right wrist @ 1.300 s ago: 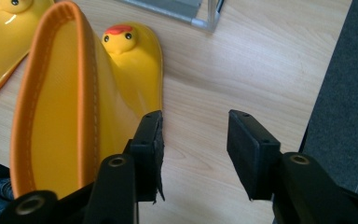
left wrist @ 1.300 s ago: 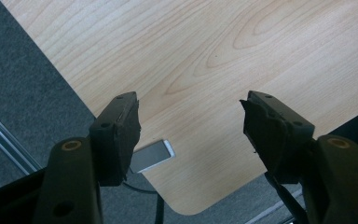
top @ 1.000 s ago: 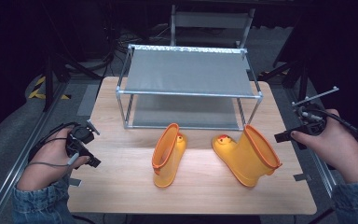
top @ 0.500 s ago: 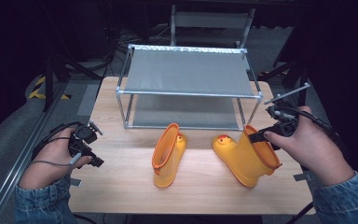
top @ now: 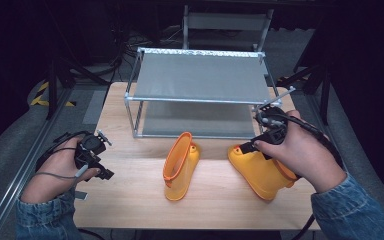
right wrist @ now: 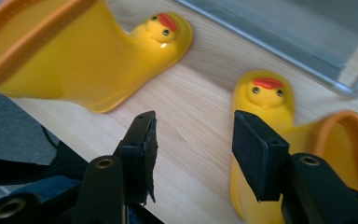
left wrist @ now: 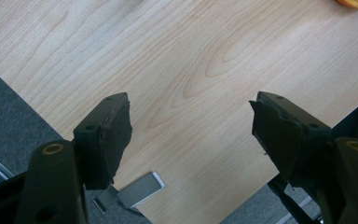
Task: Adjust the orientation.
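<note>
- Your right gripper [top: 256, 145] hangs over the right-hand boot [top: 260, 170], the hand covering the boot's shaft in the high view.
- Its jaws stand apart and have just been opening; nothing is clamped. In the right gripper view [right wrist: 191, 140] there is bare bench between the pads, with the right-hand boot [right wrist: 270, 121] just behind the right pad.
- That boot lies on its side on the bench [top: 130, 200], its duck-face toe towards the rack [top: 200, 80].
- The other boot [top: 180, 167] lies near it, to its left in the high view, also toe towards the rack; the two are apart. In the right gripper view it is the boot at upper left [right wrist: 74, 56].
- Your left gripper [top: 102, 167] sits near the left edge of the bench, well apart from both boots.
- Its jaws are wide apart and hold nothing; in the left gripper view [left wrist: 191, 126] you see only wood grain between them.
- The rack stands at the far half of the bench, both of its shelves bare.
</note>
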`<control>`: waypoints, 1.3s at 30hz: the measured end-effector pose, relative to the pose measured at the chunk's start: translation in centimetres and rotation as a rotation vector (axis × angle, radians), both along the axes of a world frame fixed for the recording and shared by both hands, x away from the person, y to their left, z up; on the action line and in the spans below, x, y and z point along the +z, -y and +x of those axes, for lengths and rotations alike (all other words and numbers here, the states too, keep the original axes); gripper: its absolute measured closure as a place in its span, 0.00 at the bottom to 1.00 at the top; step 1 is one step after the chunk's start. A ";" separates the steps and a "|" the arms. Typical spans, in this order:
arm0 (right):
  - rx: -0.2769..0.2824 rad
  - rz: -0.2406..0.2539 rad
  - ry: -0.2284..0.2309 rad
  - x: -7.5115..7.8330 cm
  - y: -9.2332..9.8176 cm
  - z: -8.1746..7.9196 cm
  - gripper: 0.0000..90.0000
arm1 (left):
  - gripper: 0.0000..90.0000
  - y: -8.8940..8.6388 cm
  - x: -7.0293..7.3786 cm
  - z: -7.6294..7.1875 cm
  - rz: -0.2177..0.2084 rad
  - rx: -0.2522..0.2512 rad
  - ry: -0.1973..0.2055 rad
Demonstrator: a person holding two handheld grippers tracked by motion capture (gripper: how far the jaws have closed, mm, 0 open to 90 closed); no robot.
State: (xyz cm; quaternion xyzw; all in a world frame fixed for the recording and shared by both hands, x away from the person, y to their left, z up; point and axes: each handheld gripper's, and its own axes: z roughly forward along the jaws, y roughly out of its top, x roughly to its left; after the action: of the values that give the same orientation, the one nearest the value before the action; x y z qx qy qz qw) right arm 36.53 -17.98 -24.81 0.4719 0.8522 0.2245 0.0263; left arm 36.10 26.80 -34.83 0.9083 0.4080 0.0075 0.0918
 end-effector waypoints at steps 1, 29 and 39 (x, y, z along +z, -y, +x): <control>0.003 0.012 -0.006 -0.1 -0.5 0.1 0.56 | 0.32 -0.1 0.0 -0.1 0.009 -0.006 0.004; 0.111 0.125 -0.059 -3.0 -11.0 1.0 0.51 | 0.31 -0.4 -0.6 -0.2 0.009 -0.011 -0.004; 0.072 0.127 -0.098 -4.3 -13.1 1.6 0.48 | 0.31 -0.5 -0.6 -0.2 0.010 -0.014 -0.003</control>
State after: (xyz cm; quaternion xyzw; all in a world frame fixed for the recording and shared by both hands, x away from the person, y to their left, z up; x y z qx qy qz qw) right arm 38.13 -4.86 -29.12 0.4520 0.8529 0.2555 -0.0536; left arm 35.89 27.30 -35.40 0.9117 0.4015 0.0077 0.0866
